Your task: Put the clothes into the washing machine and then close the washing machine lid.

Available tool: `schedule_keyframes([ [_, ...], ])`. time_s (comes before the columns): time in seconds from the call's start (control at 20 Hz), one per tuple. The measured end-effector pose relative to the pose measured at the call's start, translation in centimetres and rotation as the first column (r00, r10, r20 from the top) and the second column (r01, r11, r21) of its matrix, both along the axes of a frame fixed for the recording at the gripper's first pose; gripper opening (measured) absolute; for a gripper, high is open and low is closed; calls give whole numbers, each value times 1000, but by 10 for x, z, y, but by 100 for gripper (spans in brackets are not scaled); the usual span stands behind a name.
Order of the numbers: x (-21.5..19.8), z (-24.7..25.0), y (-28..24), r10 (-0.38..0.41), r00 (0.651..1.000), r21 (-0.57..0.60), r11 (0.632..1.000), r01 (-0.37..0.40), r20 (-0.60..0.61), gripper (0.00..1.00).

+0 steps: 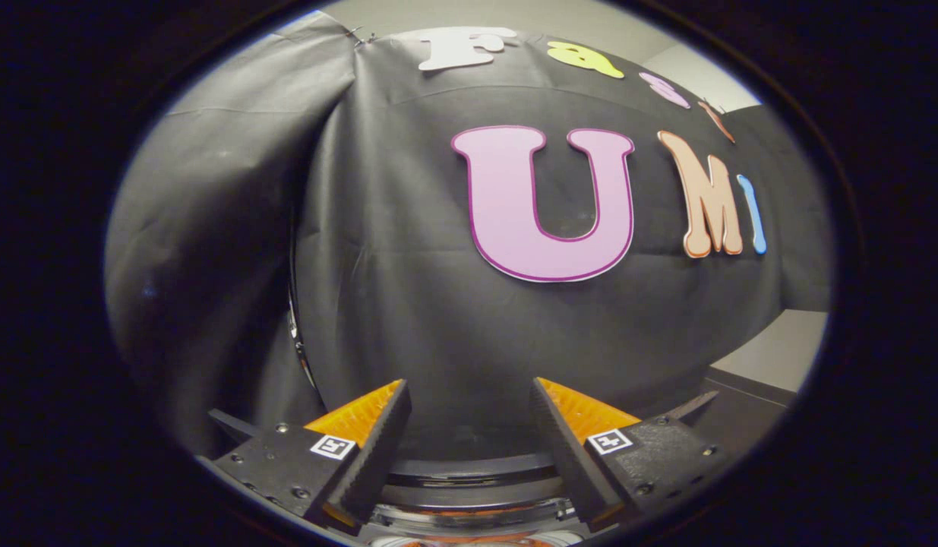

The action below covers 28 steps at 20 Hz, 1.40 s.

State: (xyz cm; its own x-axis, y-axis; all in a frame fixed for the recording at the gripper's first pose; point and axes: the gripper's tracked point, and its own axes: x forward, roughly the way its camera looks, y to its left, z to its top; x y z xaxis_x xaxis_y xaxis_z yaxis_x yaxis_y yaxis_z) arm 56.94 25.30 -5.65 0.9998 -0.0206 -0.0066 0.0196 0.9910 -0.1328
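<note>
Gripper view looks over the washing machine [476, 486], which sits low down, just under and between the two fingers. I can see its round dark rim and a shiny ring below that, with a bit of orange at the very bottom. I cannot tell if that orange is clothes inside or part of the tool. I cannot make out the lid.

The gripper [469, 433] is open. Its two fingers stand apart with nothing between them, and they hold nothing.

Beyond the fingers hangs the black cloth wall [408, 266], with a pale bit of room [780, 349] past its right side.

I think the step now is the lid. To do it well, the person should tip the gripper down to find the lid, then push it slowly until it sits flat.
</note>
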Motion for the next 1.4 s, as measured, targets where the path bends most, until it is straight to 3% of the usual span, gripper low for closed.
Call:
schedule_keyframes([
  [0.3, -16, 1, 0, 17, 999, -2, 1000, -17, 32, 95],
  [1.0, -46, -9, -2, 19, 1000, -3, 1000, -19, -22, 95],
  [1.4, -64, -15, 0, 60, 998, -4, 998, -60, -11, 95],
])
